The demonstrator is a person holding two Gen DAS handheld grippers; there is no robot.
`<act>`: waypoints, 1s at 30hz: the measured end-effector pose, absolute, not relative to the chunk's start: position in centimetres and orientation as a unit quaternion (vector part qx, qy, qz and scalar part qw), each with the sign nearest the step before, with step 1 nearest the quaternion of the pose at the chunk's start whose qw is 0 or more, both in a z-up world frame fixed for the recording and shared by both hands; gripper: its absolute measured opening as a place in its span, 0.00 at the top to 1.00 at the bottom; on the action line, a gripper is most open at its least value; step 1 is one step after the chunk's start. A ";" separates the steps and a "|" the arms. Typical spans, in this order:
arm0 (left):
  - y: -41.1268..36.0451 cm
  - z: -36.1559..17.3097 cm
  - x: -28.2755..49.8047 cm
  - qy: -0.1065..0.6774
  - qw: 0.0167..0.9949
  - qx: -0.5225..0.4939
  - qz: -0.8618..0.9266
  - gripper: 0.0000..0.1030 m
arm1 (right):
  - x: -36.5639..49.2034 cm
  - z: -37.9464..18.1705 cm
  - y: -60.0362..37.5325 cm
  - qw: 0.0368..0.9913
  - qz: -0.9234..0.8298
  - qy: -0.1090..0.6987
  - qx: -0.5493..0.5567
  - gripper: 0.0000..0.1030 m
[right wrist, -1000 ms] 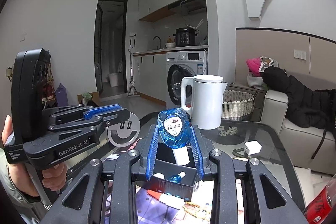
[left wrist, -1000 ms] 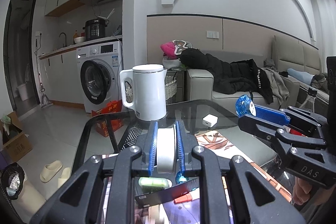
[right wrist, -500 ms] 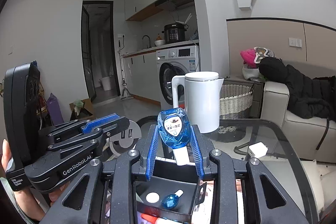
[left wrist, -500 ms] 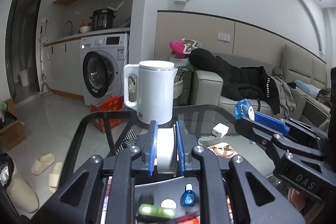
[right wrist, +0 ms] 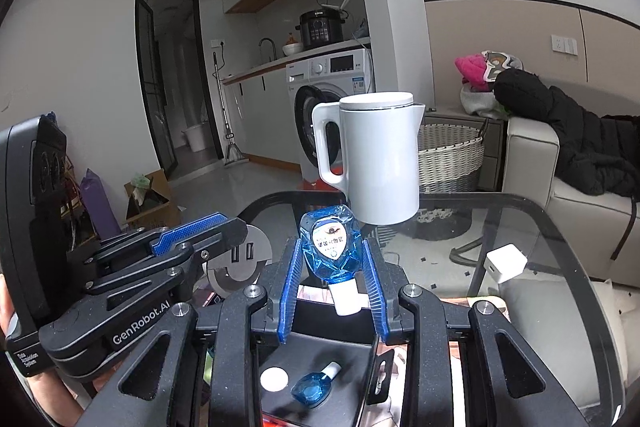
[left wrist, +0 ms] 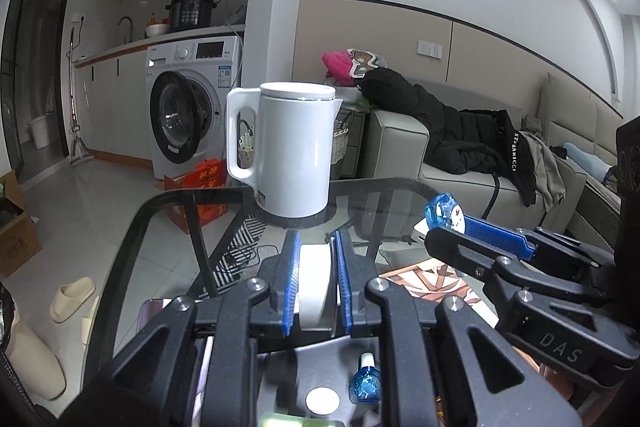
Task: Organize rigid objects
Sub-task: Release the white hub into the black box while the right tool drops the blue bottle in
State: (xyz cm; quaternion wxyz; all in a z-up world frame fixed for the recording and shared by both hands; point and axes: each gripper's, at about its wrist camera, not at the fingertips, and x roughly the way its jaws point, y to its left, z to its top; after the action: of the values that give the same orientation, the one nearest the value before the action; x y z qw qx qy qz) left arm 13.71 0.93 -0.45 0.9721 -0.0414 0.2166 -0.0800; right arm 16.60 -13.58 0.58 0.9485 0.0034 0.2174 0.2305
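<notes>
My left gripper [left wrist: 316, 279] is shut on a round silver disc with a white rim [left wrist: 314, 287], held edge-on above a black box [left wrist: 316, 359]; the disc also shows in the right wrist view [right wrist: 239, 263]. My right gripper [right wrist: 332, 267] is shut on a small blue bottle with a white cap [right wrist: 331, 251], cap down, above the same black box [right wrist: 320, 351]. Inside the box lie another blue bottle [right wrist: 314, 387] and a white round piece [right wrist: 274, 379]. The right gripper with its bottle [left wrist: 442, 213] shows at right in the left wrist view.
A white kettle [left wrist: 288, 151] stands on the glass table [left wrist: 380, 195] beyond both grippers. A white charger cube [right wrist: 506, 263] lies on the glass at right. A grey sofa with a black coat [left wrist: 472, 143] stands behind; a washing machine [left wrist: 188, 115] stands at left.
Both grippers have moved forward and lower over the black box, toward the kettle. Each still holds its object. The box's contents now sit lower in both views.
</notes>
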 end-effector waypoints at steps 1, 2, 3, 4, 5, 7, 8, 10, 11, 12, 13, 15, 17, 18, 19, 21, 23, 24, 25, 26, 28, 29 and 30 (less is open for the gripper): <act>0.9 -0.6 13.9 0.220 0.971 -0.041 -0.080 0.85 | 16.8 0.5 -13.6 0.949 0.229 0.218 0.005 0.70; 0.9 -0.8 14.1 0.224 0.971 -0.041 -0.079 0.85 | 17.0 0.3 -13.6 0.948 0.229 0.220 0.006 0.70; 0.9 -0.9 14.2 0.227 0.970 -0.041 -0.079 0.85 | 17.2 0.2 -13.4 0.948 0.230 0.222 0.005 0.70; 1.0 -1.0 14.5 0.232 0.969 -0.043 -0.078 0.85 | 17.3 0.0 -13.3 0.947 0.230 0.225 0.004 0.70; 1.1 -1.2 14.8 0.239 0.967 -0.044 -0.079 0.85 | 17.5 -0.1 -13.3 0.946 0.230 0.228 0.002 0.70; 1.0 -1.6 15.3 0.254 0.963 -0.044 -0.079 0.85 | 17.9 -0.4 -13.2 0.944 0.229 0.236 0.001 0.70; 0.9 -1.8 15.4 0.260 0.961 -0.043 -0.081 0.85 | 18.1 -0.6 -13.1 0.943 0.228 0.243 0.000 0.70; 0.7 -2.3 15.6 0.269 0.959 -0.041 -0.082 0.85 | 18.6 -1.0 -13.1 0.940 0.226 0.257 0.001 0.70; 0.5 -2.4 15.8 0.275 0.957 -0.037 -0.083 0.85 | 18.9 -1.3 -13.2 0.938 0.222 0.266 0.001 0.70; 0.3 -2.6 15.9 0.280 0.956 -0.032 -0.081 0.85 | 19.1 -1.6 -13.1 0.936 0.219 0.274 -0.002 0.70; 0.2 -2.9 15.9 0.285 0.955 -0.029 -0.078 0.85 | 19.4 -1.9 -13.1 0.934 0.218 0.282 -0.002 0.70; -0.1 -3.2 16.3 0.304 0.950 -0.019 -0.069 0.85 | 19.9 -2.5 -13.0 0.930 0.218 0.297 -0.004 0.70; -0.3 -3.5 16.7 0.318 0.946 -0.010 -0.058 0.85 | 20.3 -3.1 -12.8 0.925 0.217 0.313 -0.009 0.70; -0.3 -3.7 16.9 0.323 0.944 -0.011 -0.059 0.85 | 20.4 -3.4 -12.7 0.921 0.221 0.321 -0.011 0.70; -0.2 -3.8 17.0 0.329 0.943 -0.011 -0.059 0.85 | 20.6 -3.8 -12.6 0.917 0.224 0.331 -0.014 0.70; -0.2 -4.2 17.3 0.344 0.937 -0.010 -0.056 0.85 | 20.9 -4.5 -12.2 0.911 0.224 0.345 -0.022 0.70; -0.2 -4.7 17.7 0.361 0.931 -0.012 -0.056 0.85 | 21.1 -5.1 -11.9 0.905 0.226 0.359 -0.031 0.70; -0.1 -4.9 17.8 0.367 0.928 -0.014 -0.056 0.85 | 20.9 -5.4 -11.9 0.902 0.227 0.365 -0.032 0.70; 0.0 -5.1 17.9 0.373 0.926 -0.016 -0.054 0.85 | 20.9 -5.7 -11.8 0.898 0.229 0.373 -0.034 0.70; -0.1 -5.3 17.9 0.380 0.923 -0.014 -0.052 0.85 | 21.0 -6.1 -11.7 0.895 0.228 0.382 -0.037 0.70; -0.2 -5.7 18.1 0.391 0.919 -0.014 -0.052 0.85 | 21.1 -6.7 -11.5 0.887 0.231 0.398 -0.041 0.70; -0.2 -6.0 18.2 0.396 0.916 -0.014 -0.053 0.85 | 21.1 -6.9 -11.5 0.885 0.231 0.402 -0.042 0.70; -0.3 -6.2 18.2 0.400 0.915 -0.015 -0.054 0.85 | 21.0 -6.9 -11.3 0.886 0.231 0.399 -0.050 0.70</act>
State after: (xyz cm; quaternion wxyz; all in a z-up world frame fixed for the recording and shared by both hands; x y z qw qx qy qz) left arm 18.16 -0.29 -6.15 0.9148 -0.0145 0.4000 -0.0543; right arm 21.02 -11.31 -6.92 0.8861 -0.0495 0.3987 0.2312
